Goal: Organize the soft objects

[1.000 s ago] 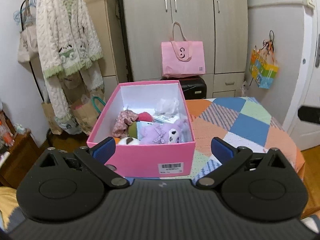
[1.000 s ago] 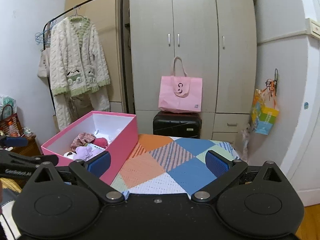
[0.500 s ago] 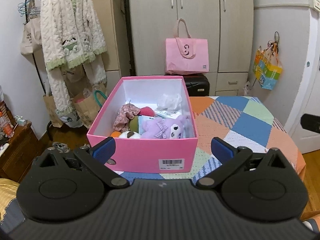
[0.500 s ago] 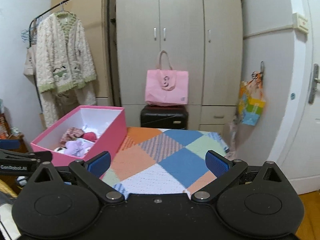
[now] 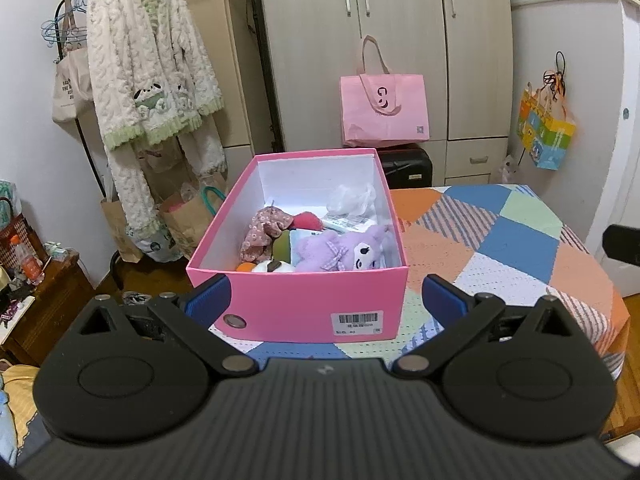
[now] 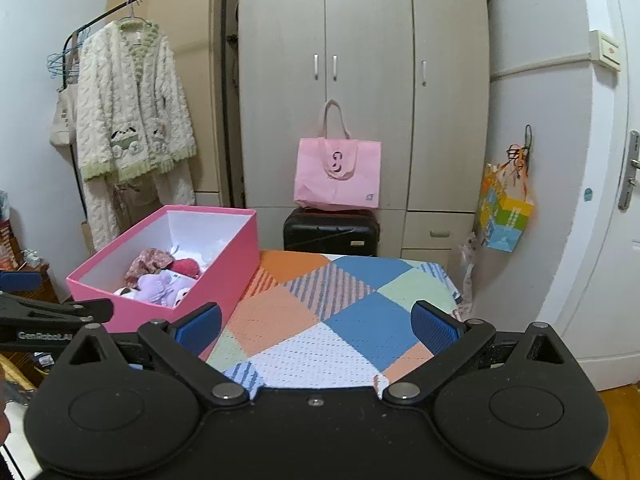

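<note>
A pink box (image 5: pixel 296 304) stands on the left part of a patchwork-covered table (image 5: pixel 516 240). Inside it lie several soft toys: a purple plush (image 5: pixel 344 250), a floral cloth piece (image 5: pixel 264 232), a red one (image 5: pixel 308 221) and a white plush (image 5: pixel 274 267). My left gripper (image 5: pixel 326 294) is open and empty, just in front of the box. My right gripper (image 6: pixel 316 322) is open and empty over the table, right of the box (image 6: pixel 224 276). The purple plush (image 6: pixel 160 286) shows there too. The left gripper's arm (image 6: pixel 52 312) shows at that view's left edge.
A wardrobe (image 6: pixel 360 80) stands behind the table, with a pink tote bag (image 6: pixel 338 174) on a black suitcase (image 6: pixel 332 232). A fluffy robe (image 5: pixel 148 80) hangs on a rack at left. A colourful bag (image 6: pixel 506 212) hangs by the door at right. A wooden side table (image 5: pixel 44 304) stands at left.
Both grippers have pulled back and risen from the box, so it looks smaller and farther. Both stay open and empty. The toys in the box have not moved.
</note>
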`<state>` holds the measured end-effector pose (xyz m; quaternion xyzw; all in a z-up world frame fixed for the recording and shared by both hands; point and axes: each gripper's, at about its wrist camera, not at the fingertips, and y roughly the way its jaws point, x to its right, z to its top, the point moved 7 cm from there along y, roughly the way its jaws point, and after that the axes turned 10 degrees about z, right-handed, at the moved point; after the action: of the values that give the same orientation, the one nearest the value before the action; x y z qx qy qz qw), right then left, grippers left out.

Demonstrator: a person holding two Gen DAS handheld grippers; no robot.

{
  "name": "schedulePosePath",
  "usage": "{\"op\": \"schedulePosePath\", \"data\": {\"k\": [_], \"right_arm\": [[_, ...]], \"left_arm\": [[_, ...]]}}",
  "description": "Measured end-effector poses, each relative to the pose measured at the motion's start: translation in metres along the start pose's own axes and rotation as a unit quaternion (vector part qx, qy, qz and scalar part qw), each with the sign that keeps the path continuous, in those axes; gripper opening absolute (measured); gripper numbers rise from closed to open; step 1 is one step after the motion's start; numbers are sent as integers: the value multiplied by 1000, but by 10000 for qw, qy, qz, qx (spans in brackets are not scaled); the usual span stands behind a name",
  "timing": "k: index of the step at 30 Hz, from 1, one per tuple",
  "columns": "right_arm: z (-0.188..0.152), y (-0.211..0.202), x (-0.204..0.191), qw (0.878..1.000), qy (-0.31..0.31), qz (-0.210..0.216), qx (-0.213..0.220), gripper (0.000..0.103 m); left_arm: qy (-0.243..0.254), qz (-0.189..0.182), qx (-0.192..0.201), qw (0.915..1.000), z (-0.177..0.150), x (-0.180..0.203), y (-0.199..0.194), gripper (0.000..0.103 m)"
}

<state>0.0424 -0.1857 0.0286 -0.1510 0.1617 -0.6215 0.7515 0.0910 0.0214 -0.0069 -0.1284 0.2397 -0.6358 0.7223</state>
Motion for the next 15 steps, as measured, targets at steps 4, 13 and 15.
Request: {"op": "schedulePosePath", "data": {"k": [4, 13, 15], "right_arm": [[-1, -3, -3, 10000, -56, -53, 28, 102], [2, -11, -2, 9994, -10, -281, 211, 102], [3, -13, -3, 9989, -57, -354, 288, 102]], "left_arm": [[-29, -55, 34, 10000, 0, 0, -3, 103], [1, -12, 97, 10000, 3, 3, -4, 103], [-14, -40, 94, 9999, 4, 3, -4, 103]]}}
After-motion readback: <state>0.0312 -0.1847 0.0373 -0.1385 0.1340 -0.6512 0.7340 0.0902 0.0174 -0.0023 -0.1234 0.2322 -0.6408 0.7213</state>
